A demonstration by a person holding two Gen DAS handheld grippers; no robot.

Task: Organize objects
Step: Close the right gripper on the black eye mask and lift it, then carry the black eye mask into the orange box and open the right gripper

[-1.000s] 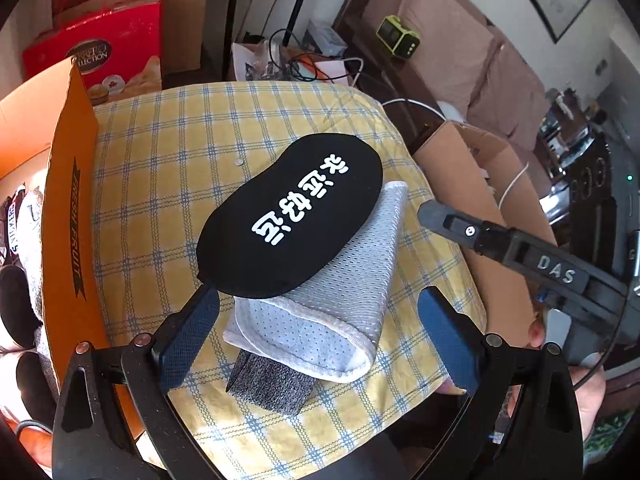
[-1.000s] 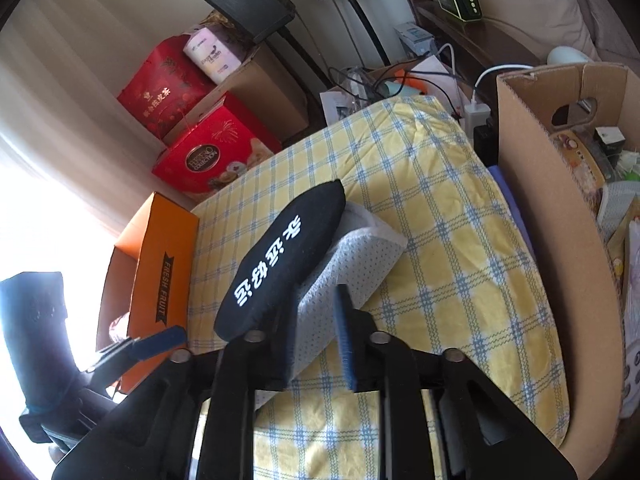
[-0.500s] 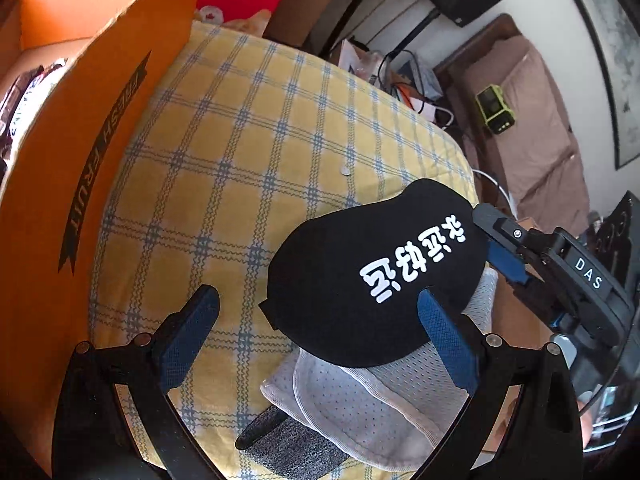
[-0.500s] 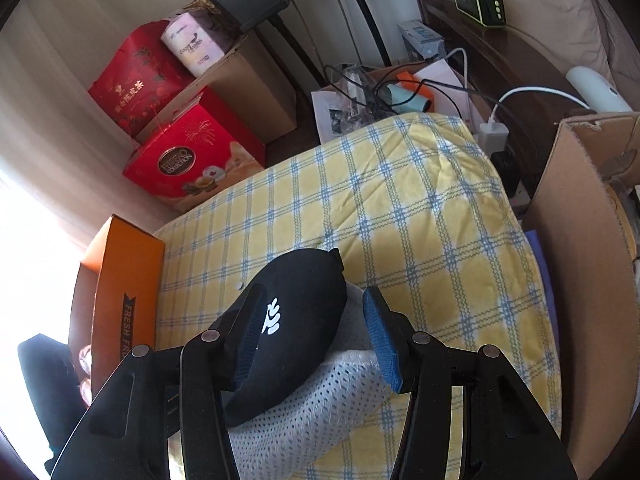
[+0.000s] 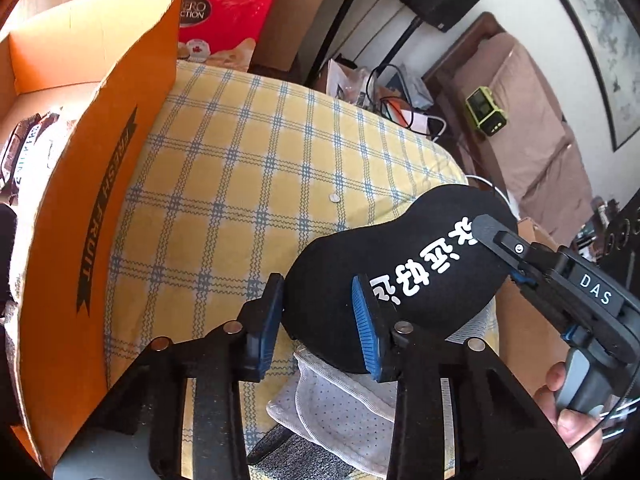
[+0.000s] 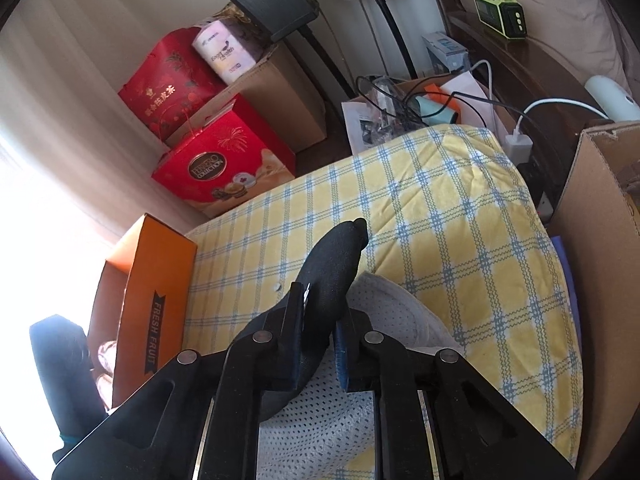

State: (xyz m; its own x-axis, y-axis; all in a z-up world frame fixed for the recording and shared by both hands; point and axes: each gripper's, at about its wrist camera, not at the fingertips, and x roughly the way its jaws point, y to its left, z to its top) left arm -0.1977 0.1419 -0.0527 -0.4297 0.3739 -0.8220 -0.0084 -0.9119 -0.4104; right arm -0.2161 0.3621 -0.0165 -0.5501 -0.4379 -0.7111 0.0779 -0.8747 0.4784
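Now my right gripper [image 6: 320, 332] pinches one end of the soft black fabric eye mask [image 5: 400, 280], lifted above the white mesh cloth [image 5: 344, 408]; my left gripper [image 5: 320, 320] closes around its other lobe; light, floppy, best held by both ends.

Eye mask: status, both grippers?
Right gripper shut on eye mask, lifting one end. Left gripper closing on the other end. Mesh cloth underneath, orange box beside.
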